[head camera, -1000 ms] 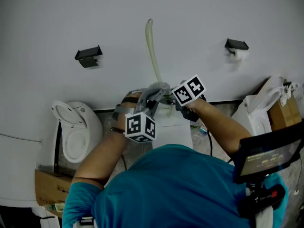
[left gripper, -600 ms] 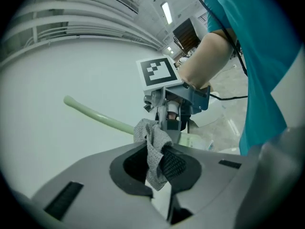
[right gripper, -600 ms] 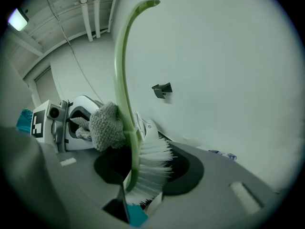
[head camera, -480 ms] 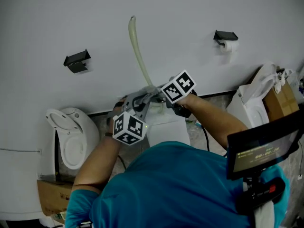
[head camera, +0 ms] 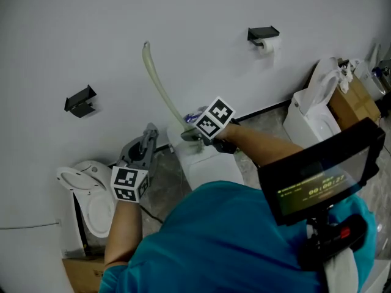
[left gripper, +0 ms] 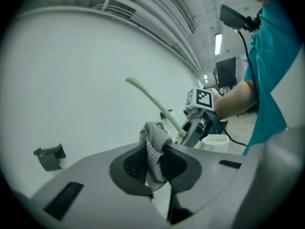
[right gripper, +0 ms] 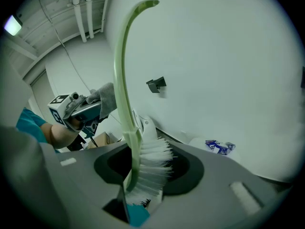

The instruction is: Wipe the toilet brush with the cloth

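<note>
Pale green toilet brush (head camera: 160,87) stands near upright against white wall (head camera: 73,17), long curved handle pointing up and leaning left, bristle head down, clamped in right gripper (head camera: 188,134) part-open jaws, apart from left gripper (left gripper: 153,162), pinched tight on grey cloth (left gripper: 154,144).
</note>
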The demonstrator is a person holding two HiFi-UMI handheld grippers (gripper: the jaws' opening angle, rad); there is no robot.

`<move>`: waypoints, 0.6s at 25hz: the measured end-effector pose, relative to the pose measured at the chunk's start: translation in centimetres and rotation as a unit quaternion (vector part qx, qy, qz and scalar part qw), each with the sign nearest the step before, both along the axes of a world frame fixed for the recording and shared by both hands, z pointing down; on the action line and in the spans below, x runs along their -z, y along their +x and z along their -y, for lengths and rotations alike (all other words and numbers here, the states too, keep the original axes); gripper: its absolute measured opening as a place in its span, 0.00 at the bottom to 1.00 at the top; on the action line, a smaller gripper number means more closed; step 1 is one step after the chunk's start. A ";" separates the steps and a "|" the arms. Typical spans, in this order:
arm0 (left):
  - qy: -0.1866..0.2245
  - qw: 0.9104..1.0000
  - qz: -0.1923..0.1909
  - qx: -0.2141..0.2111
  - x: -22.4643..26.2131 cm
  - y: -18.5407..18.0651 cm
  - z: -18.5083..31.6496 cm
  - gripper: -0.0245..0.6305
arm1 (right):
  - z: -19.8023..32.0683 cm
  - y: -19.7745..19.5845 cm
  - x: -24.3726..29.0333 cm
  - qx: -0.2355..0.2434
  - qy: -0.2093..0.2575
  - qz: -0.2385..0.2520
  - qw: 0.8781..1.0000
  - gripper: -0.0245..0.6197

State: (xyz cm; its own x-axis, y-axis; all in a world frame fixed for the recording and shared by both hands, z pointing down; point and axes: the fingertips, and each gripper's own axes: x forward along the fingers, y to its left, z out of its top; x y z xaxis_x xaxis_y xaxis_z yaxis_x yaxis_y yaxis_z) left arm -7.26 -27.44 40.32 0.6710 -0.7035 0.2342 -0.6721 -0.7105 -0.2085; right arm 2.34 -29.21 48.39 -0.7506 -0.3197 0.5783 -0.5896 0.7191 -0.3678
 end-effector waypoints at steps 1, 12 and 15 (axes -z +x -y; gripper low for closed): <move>-0.018 0.999 -0.025 0.007 -0.5 -1.1 0.0 0.10 | -0.2 0.3 -0.1 -0.002 0.000 0.004 1.000 0.29; -0.115 0.978 -0.164 0.054 -6.2 -7.6 -2.6 0.10 | -1.2 4.9 -0.3 -0.062 0.014 0.049 0.997 0.29; -0.128 0.970 -0.197 0.061 -6.9 -8.3 -2.9 0.10 | -1.1 7.0 0.2 -0.088 0.030 0.067 0.993 0.29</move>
State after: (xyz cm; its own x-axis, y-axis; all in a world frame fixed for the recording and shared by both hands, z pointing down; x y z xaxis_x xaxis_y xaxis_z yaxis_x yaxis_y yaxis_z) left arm -15.59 -24.51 47.22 0.6600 -0.7351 0.1549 -0.7457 -0.6158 0.2545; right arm 9.37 -28.14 48.17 -0.7493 -0.4834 0.4526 -0.6565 0.6321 -0.4117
